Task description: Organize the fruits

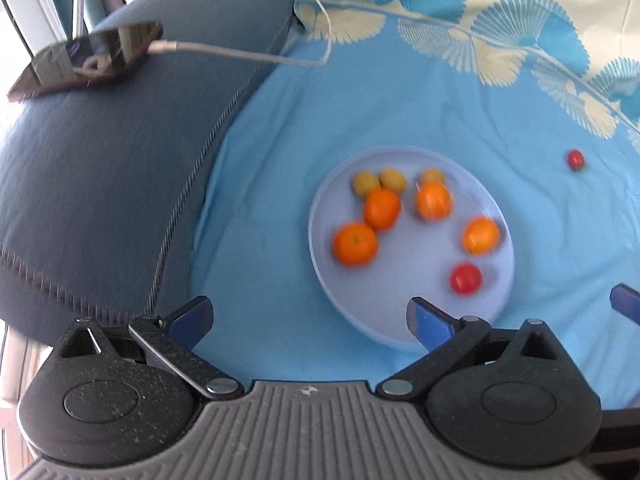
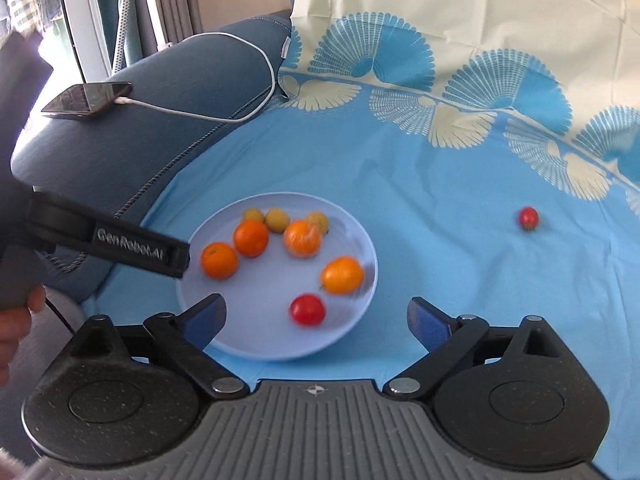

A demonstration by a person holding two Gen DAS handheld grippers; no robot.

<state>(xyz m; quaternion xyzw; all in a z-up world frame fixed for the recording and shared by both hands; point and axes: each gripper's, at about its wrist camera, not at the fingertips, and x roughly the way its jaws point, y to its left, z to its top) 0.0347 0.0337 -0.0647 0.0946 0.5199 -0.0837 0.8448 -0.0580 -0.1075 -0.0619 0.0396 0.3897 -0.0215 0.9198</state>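
Now both claws released, nothing gripped.
Plate (image 2: 362, 280) of fruit ahead; stray tomato (image 2: 528, 217) lies apart, rightward on cloth (image 2: 440, 200).

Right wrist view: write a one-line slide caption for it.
Right gripper open above a pale blue plate of oranges, yellow fruits and one red fruit; another red fruit lies alone on the blue cloth.

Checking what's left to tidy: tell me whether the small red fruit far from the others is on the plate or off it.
Off. The small red fruit lies alone on the blue cloth, well apart from the plate.
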